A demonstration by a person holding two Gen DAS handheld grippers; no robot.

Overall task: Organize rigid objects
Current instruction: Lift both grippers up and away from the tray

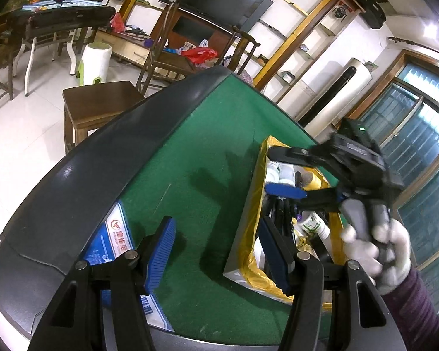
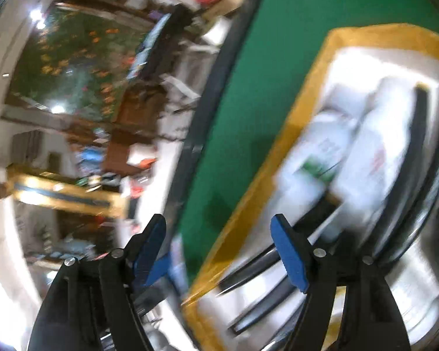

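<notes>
A box with a yellow rim [image 1: 260,175] stands on the green table [image 1: 196,152]. It holds white bottles [image 1: 314,225], black pens and other small items. My left gripper [image 1: 219,251] is open and empty, low over the felt just left of the box. My right gripper [image 1: 281,172] is open and empty above the box's far end, held in a white-gloved hand. In the blurred right wrist view my right gripper [image 2: 222,251] hangs open over the box's yellow rim [image 2: 310,93], with white bottles [image 2: 322,149] and black pens [image 2: 248,269] below.
A blue and white packet [image 1: 114,242] lies on the felt at the table's near left edge. The table has a raised dark border [image 1: 82,172]. A brown stool [image 1: 99,102] and wooden chairs stand beyond the table.
</notes>
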